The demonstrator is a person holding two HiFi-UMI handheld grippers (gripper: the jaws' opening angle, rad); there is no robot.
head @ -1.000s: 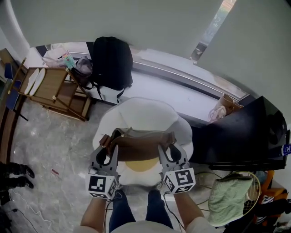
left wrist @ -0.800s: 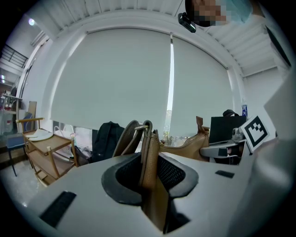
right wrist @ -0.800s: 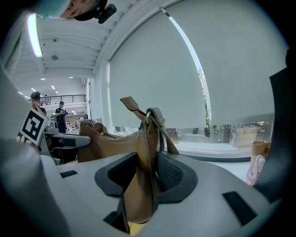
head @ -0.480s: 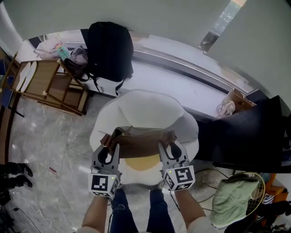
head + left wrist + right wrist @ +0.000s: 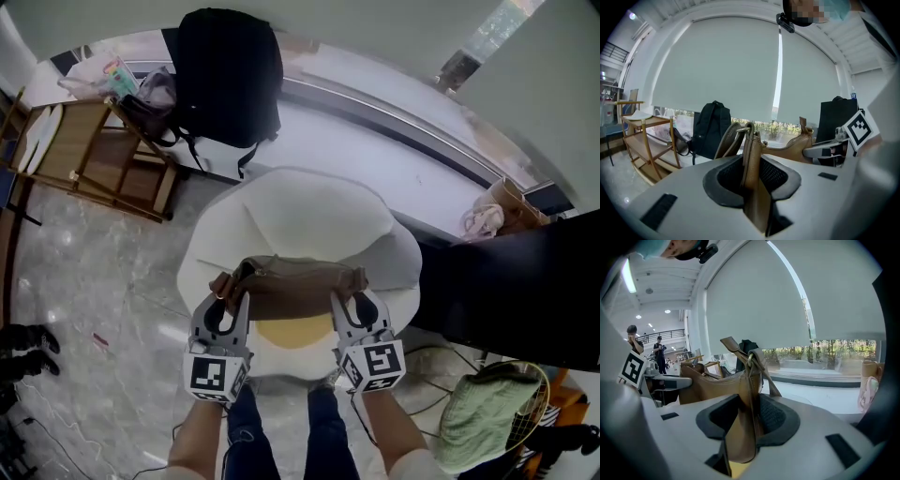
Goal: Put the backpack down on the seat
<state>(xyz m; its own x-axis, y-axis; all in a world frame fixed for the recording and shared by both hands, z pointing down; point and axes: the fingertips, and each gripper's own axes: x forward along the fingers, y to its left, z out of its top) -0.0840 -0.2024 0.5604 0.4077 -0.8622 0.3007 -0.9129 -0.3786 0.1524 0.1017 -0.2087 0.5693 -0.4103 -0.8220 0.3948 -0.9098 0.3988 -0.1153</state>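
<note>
A brown leather bag (image 5: 295, 289) held level over the white seat (image 5: 309, 220)
It is stretched lengthwise between the left gripper (image 5: 226, 298) and the right gripper (image 5: 351, 298), each clamped on a strap end (metal ring visible), zip uppermost, above the seat's yellow centre (image 5: 292, 332).

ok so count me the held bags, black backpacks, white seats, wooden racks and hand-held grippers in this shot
brown leather bag: 1
black backpack: 1
white seat: 1
wooden rack: 1
hand-held grippers: 2, left, right
total: 6
</note>
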